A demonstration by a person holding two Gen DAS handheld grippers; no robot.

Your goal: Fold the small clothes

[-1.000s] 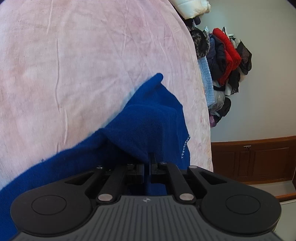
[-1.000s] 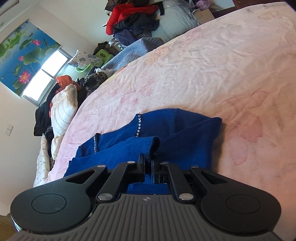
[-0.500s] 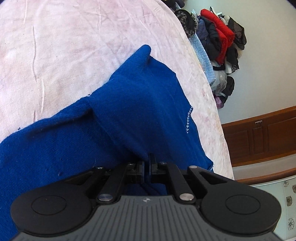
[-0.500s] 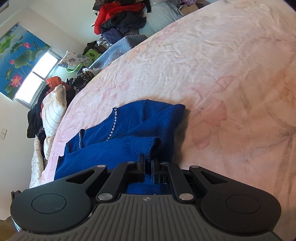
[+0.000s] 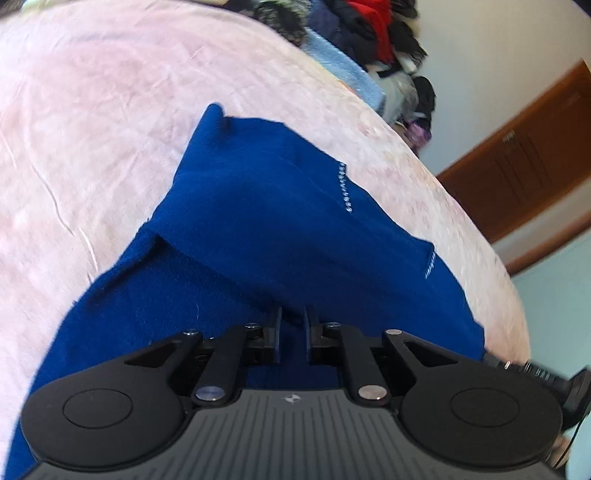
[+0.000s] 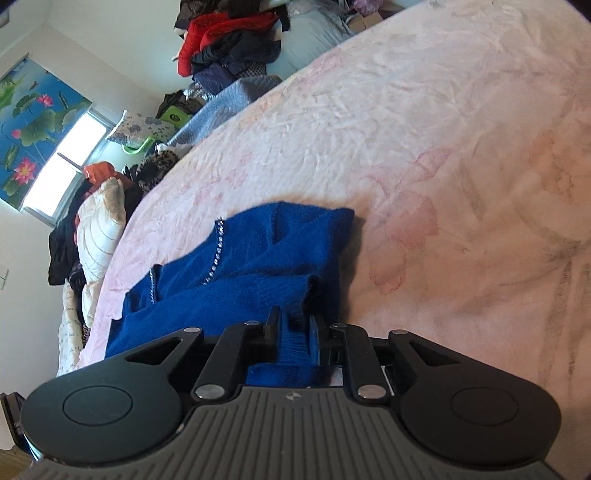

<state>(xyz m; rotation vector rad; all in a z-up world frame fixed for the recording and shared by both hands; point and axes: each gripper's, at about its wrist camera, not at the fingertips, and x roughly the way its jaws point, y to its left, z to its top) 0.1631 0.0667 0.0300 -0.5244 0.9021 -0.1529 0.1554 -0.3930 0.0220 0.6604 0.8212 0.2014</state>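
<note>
Left wrist view: my left gripper (image 5: 293, 334) sits at the lower centre of the frame, its jaws parting with a narrow gap between them. Blue cloth of the sweater (image 5: 280, 229) fills that gap, but I cannot tell whether the pads still press on it. The sweater spreads from the lower left up through the middle of the frame, folded over itself, with one pointed corner reaching the upper centre and a short row of rhinestones (image 5: 344, 186) right of centre. It lies on the pink bedspread (image 5: 96, 122), which is bare across the whole left and upper left. At the right the bed's edge curves down past a wooden cabinet (image 5: 524, 173); a clothes pile (image 5: 369, 33) crowds the top edge.

Right wrist view: my right gripper (image 6: 292, 332) is likewise at the lower centre, jaws parting to a slightly wider gap. A ribbed edge of the sweater (image 6: 266, 266) lies between the fingers (image 6: 272, 326) and rises just above their tips; pad contact is not clear here either. The garment bunches in the centre and lower left. The bedspread (image 6: 443, 147) is open over the entire right half and upper right. Along the left edge lie a white pillow (image 6: 99, 225), heaped clothing (image 6: 229, 44) and a window (image 6: 62, 162).
</note>
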